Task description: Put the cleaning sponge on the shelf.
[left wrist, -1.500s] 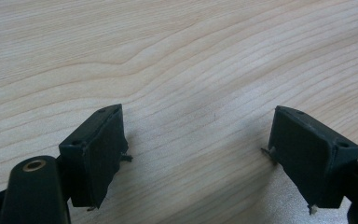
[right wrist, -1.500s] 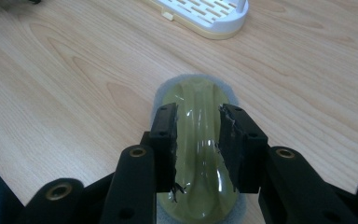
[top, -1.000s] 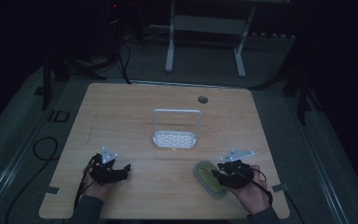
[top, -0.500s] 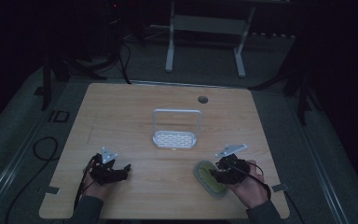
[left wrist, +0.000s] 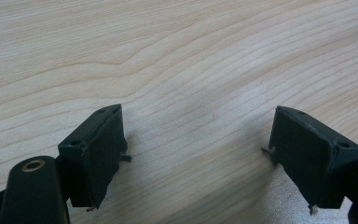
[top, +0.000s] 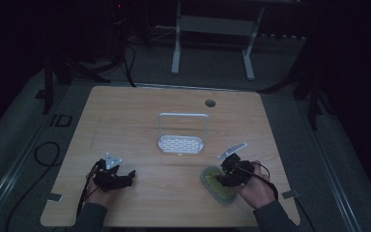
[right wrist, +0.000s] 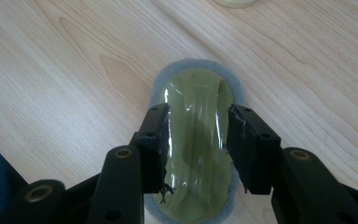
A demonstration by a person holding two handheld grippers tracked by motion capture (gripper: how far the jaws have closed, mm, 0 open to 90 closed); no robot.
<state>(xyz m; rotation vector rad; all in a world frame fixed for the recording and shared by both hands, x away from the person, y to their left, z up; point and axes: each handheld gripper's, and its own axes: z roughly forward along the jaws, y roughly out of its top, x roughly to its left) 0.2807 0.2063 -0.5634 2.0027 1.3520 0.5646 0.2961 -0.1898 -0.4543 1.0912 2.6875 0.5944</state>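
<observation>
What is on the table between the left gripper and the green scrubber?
Nothing. In the high view, only bare wooden table lies between the left gripper and the green scrubber.

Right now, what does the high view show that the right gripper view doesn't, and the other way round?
High view: the white rack in the middle, the left gripper open at the near left, and the dark floor. Right gripper view: up close, the right gripper with its jaws, which have just been opening, either side of the scrubber and its glossy green top. Both: the scrubber lying on the wooden table.
</observation>
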